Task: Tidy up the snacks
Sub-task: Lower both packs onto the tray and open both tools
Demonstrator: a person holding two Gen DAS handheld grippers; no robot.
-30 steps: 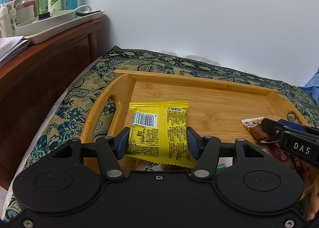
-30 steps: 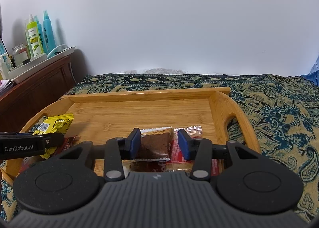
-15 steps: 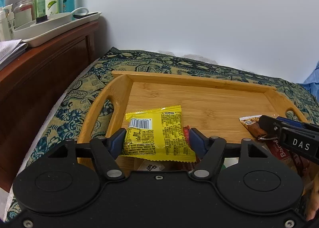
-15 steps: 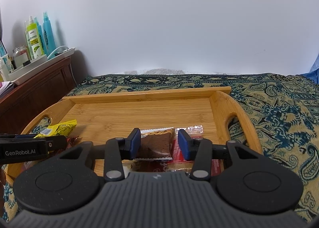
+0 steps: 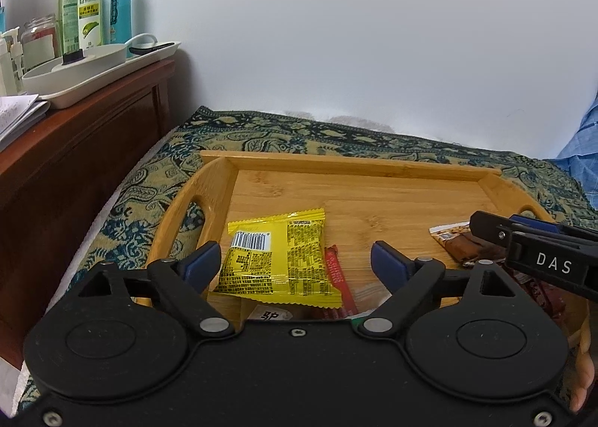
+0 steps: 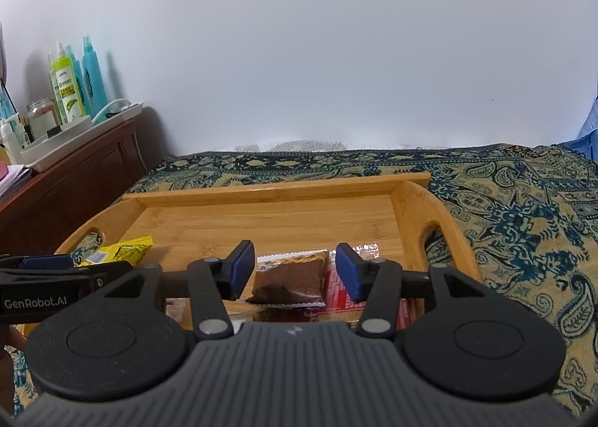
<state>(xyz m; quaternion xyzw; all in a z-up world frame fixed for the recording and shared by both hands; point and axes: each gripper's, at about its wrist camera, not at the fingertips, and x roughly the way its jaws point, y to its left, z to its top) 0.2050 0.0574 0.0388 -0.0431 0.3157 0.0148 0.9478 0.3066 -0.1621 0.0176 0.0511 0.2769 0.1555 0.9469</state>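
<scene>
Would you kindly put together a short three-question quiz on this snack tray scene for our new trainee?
1. True or false: the yellow snack packet lies on the wooden tray.
2. Which packet lies between the pads of the right hand-held gripper? A) yellow B) brown C) blue
3. Fill in: beside the bed, the bottles stand in a white ____ on the wooden cabinet.

Key
1. True; it rests flat between the opening jaws of the left hand-held gripper, pads clear of it.
2. B, the brown snack packet; the jaws are opening.
3. Tray.
</scene>
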